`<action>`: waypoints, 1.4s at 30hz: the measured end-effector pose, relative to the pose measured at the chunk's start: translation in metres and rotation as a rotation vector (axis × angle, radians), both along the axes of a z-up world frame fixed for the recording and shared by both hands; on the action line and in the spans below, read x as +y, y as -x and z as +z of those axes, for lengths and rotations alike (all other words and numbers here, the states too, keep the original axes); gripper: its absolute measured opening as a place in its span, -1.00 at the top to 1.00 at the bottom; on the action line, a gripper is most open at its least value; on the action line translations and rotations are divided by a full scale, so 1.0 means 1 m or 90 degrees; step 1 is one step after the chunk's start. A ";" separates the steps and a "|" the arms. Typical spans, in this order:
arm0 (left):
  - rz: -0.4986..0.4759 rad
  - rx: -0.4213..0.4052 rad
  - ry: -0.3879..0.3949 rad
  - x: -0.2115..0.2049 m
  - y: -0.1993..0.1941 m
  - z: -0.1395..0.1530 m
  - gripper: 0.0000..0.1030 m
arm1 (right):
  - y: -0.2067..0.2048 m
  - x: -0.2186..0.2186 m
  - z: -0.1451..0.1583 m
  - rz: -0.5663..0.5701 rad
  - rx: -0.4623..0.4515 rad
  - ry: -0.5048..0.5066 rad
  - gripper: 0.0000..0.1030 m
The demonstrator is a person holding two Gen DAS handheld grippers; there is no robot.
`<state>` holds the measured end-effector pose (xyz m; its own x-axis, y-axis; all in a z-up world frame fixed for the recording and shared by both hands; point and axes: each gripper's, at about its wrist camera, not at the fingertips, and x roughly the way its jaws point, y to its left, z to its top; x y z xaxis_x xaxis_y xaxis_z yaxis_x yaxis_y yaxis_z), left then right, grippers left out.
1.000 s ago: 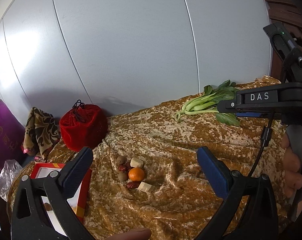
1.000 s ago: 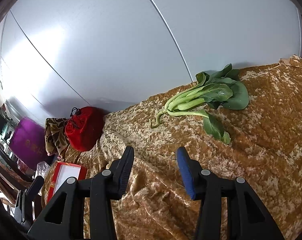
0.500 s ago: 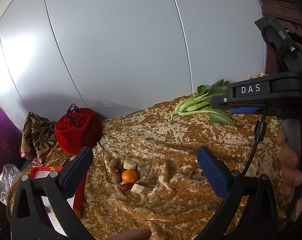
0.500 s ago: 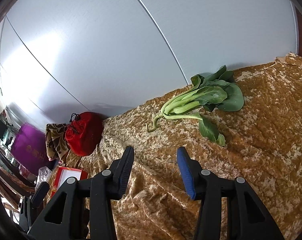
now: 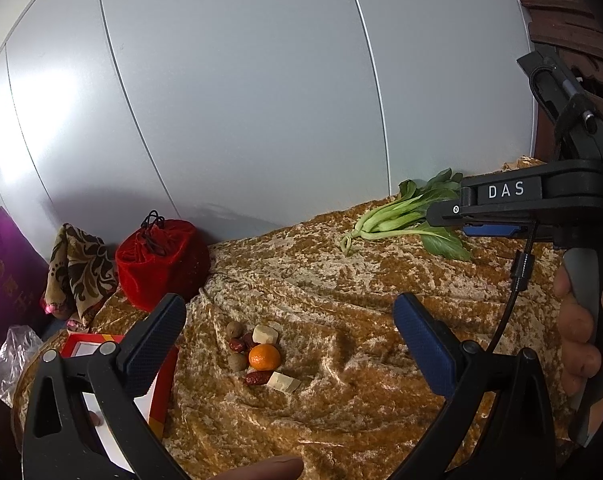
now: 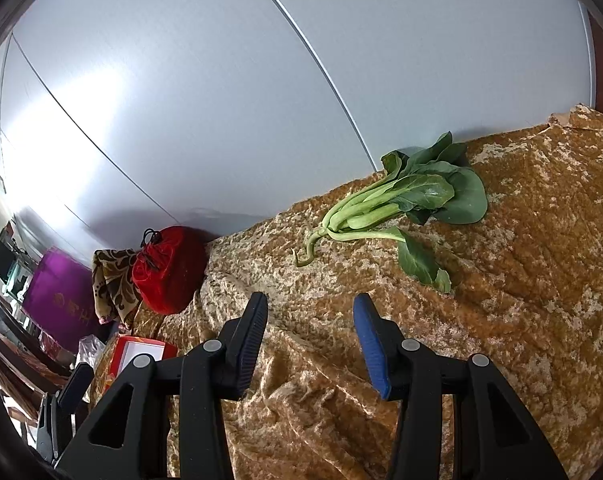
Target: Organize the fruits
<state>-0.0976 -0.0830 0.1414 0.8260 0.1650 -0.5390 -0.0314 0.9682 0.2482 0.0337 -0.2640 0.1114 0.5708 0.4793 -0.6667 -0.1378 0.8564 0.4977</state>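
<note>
A small pile lies on the gold cloth (image 5: 341, 280): an orange mandarin (image 5: 264, 357), red dates (image 5: 256, 378), brown round fruits (image 5: 237, 361) and pale cubes (image 5: 283, 382). My left gripper (image 5: 287, 316) is open and empty, held above and behind the pile. My right gripper (image 6: 310, 312) is open and empty over the cloth, in front of a green bok choy (image 6: 397, 208). The bok choy also shows in the left wrist view (image 5: 405, 220), partly behind the right gripper's body (image 5: 533, 200).
A red drawstring pouch (image 5: 161, 264) and a patterned cloth (image 5: 81, 276) stand at the back left by the grey wall. A red-rimmed open box (image 5: 101, 352) sits at the cloth's left edge. A purple box (image 6: 57, 300) is farther left.
Both grippers have drawn back and up a little; the pile and the bok choy look smaller and lower in view. Nothing was grasped.
</note>
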 end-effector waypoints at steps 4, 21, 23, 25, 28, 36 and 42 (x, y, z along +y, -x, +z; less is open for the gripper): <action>0.002 -0.006 -0.001 0.002 0.001 0.001 -1.00 | 0.000 -0.001 0.000 -0.002 -0.001 0.000 0.08; 0.010 -0.009 -0.004 0.002 0.001 0.002 -1.00 | 0.000 -0.001 0.000 -0.006 -0.002 -0.007 0.08; 0.010 -0.007 -0.001 0.003 0.001 0.002 -1.00 | 0.000 -0.001 0.000 -0.006 -0.002 -0.009 0.08; 0.012 -0.008 -0.003 0.003 0.001 0.002 -1.00 | 0.000 0.000 0.000 -0.006 -0.001 -0.011 0.08; 0.012 -0.006 -0.001 0.005 0.001 0.003 -1.00 | 0.001 0.001 0.000 -0.006 -0.001 -0.013 0.08; 0.084 0.114 -0.082 0.070 -0.025 -0.025 -1.00 | -0.004 0.023 -0.010 0.045 0.036 -0.014 0.08; 0.184 0.240 -0.090 0.153 -0.038 -0.065 -1.00 | -0.007 0.084 -0.048 0.159 0.143 0.035 0.08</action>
<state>-0.0597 0.0698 0.0760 0.4876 0.4515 -0.7473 -0.1763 0.8892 0.4222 0.0405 -0.1803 0.0630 0.2763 0.5449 -0.7917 -0.2382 0.8369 0.4928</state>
